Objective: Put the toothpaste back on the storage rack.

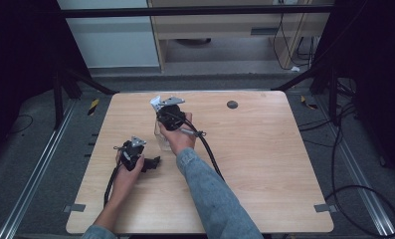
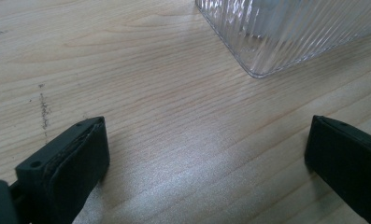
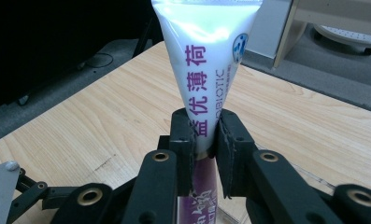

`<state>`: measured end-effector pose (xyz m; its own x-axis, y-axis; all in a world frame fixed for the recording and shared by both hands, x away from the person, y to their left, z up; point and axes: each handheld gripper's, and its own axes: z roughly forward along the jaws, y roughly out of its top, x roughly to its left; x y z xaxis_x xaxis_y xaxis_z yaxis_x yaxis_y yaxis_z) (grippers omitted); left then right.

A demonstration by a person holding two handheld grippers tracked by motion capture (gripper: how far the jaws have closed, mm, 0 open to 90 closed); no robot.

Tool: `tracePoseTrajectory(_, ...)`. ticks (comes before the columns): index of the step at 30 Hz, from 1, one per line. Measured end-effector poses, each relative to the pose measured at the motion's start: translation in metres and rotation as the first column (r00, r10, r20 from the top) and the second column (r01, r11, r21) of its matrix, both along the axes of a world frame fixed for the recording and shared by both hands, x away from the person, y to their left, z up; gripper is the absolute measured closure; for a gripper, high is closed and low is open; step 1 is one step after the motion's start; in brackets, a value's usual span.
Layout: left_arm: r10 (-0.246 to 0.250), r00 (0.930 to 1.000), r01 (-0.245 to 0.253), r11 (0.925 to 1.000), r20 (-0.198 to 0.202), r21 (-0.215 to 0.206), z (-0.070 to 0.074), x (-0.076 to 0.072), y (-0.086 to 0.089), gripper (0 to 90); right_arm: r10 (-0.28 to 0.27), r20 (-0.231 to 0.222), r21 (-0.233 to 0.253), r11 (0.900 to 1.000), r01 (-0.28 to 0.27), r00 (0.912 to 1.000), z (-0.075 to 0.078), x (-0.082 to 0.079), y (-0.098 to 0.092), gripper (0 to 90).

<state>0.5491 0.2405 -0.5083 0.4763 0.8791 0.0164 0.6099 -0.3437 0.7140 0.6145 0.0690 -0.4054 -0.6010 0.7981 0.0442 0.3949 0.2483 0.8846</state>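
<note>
- Right gripper (image 3: pixel 205 140): jaws clamped on a white tube (image 3: pixel 206 60), held upright over a clear ribbed container (image 2: pixel 286 32) near the table's (image 1: pixel 264 164) middle.
- Left gripper (image 2: pixel 206 154): jaws wide, nothing between them, low over the table just left of the container.

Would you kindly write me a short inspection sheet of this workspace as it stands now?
Surface: wooden table, with a dark round spot.
Job's things: white tube with purple print; ribbed clear container standing on the table.
Clutter: nothing seen.
Grippers: right gripper shut on the tube; left gripper open, low over the table.
Cables: a black cable trails from the right gripper; floor cables at right.
Surroundings: grey floor, pale cabinet behind.
</note>
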Motion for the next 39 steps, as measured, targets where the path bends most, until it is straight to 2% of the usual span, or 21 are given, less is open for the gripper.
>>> tracePoseTrajectory(20, 0.0, 1.0, 0.0, 1.0, 0.0, 0.0, 0.0, 0.0, 0.0, 0.0, 0.01, -0.006, -0.002, 1.0, -0.01, 0.9999, 0.0, 0.0033, 0.0003, 77.1)
tracePoseTrajectory(39, 0.0, 1.0, 0.0, 1.0, 0.0, 0.0, 0.0, 0.0, 0.0, 0.0, 0.012, -0.019, -0.002, 1.0, -0.012, 0.9997, 0.0028, 0.002, -0.0076, 75.4)
